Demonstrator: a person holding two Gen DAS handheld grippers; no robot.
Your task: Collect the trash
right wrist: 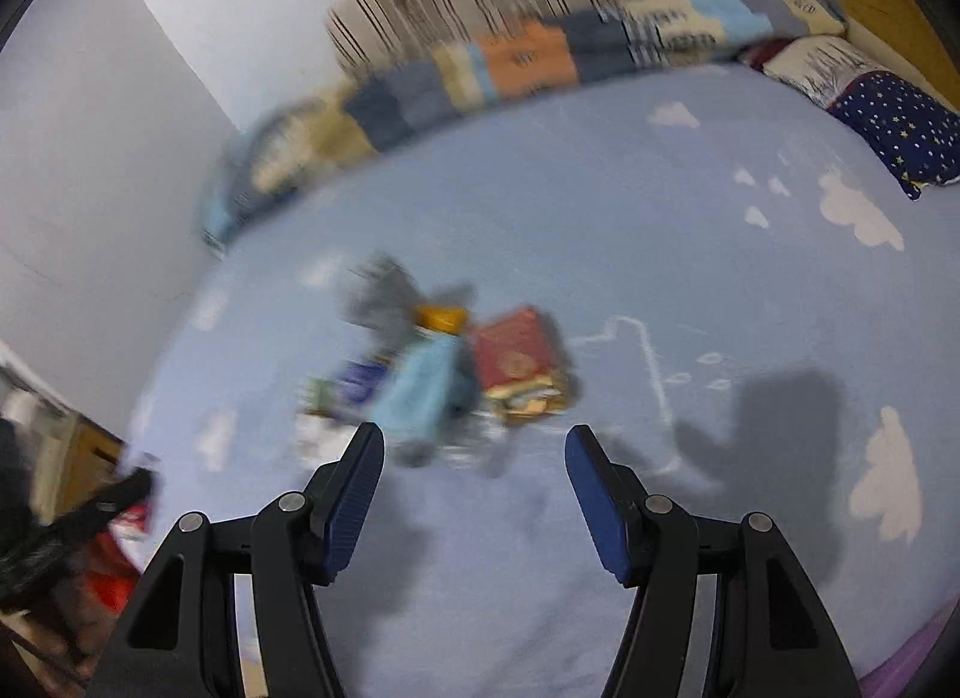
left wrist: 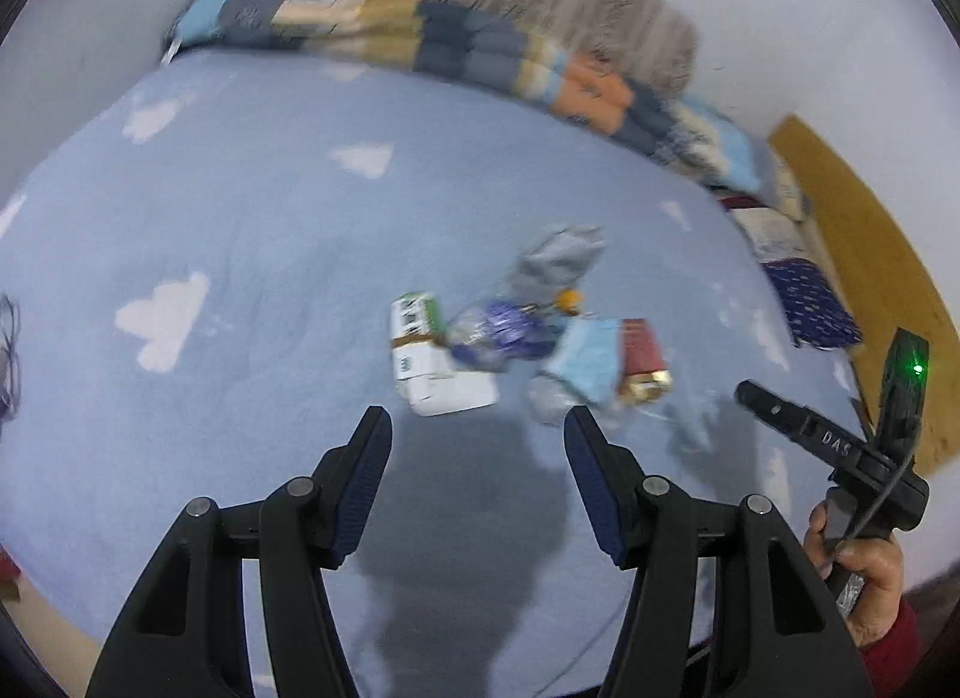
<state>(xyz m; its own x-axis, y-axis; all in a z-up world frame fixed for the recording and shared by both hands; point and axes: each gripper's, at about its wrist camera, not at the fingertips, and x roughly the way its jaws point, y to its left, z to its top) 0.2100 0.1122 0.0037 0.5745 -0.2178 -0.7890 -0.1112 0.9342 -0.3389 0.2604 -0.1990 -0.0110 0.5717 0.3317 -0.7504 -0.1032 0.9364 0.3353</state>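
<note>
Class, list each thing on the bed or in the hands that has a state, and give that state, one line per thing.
Left tongs: open, empty, above the sheet.
Right tongs: open, empty.
Trash pile: heaped together on the blue sheet, not yet picked up.
White carton: lying flat at the pile's left edge.
Red packet: lying flat at the pile's right edge.
Blankets: folded, stacked along the wall.

The bed [left wrist: 240, 230] lies bare and wide in front of both tools, so the way to the heap of trash [left wrist: 510, 338] in its middle is free from the near side. Behind the heap, folded blankets [left wrist: 480, 44] line the wall, and pillows [right wrist: 900, 140] fill the far right corner.
</note>
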